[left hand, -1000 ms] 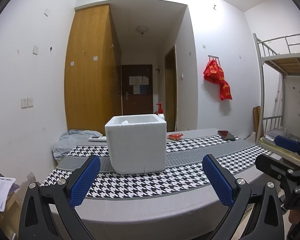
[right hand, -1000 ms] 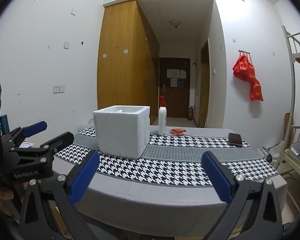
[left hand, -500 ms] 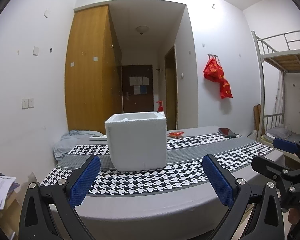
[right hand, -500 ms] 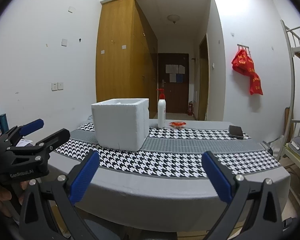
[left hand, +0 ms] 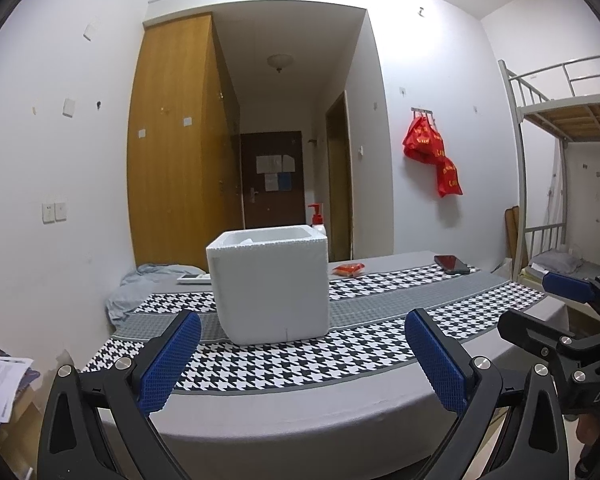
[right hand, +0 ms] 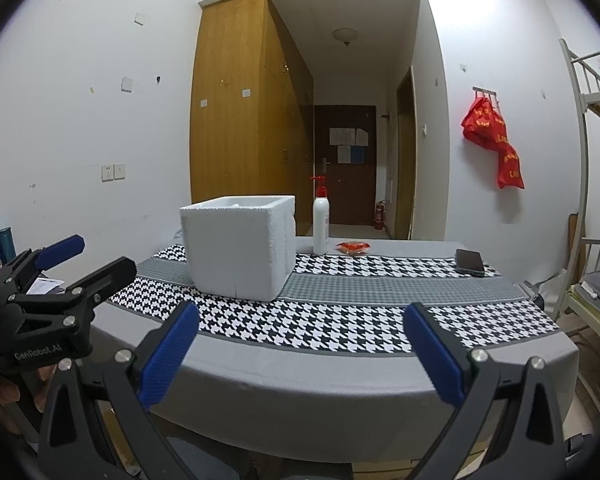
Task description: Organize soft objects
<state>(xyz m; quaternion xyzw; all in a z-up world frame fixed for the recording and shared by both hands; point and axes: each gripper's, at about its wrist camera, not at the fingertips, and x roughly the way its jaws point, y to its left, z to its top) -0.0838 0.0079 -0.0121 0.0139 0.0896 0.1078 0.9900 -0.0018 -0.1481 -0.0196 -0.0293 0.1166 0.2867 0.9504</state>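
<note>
White foam box (left hand: 268,284): we see it open-topped on the houndstooth cloth (right hand: 340,320), towards the table's left side.
Red packet (right hand: 353,246): lying behind the box, just beside the pump bottle (right hand: 321,224).
Phone (right hand: 469,262): far right of the cloth.
Left gripper (left hand: 300,356): our blue pads spread wide, nothing between them, short of the table edge.
Right gripper (right hand: 300,348): equally wide, holding nothing.

We find the room evenly and brightly lit from overhead, the ceiling lamp (left hand: 281,60) in the corridor unlit or faint. Shadows are soft. Fisheye distortion bows the walls; black vignetting rims both views. Focus is sharp throughout.
</note>
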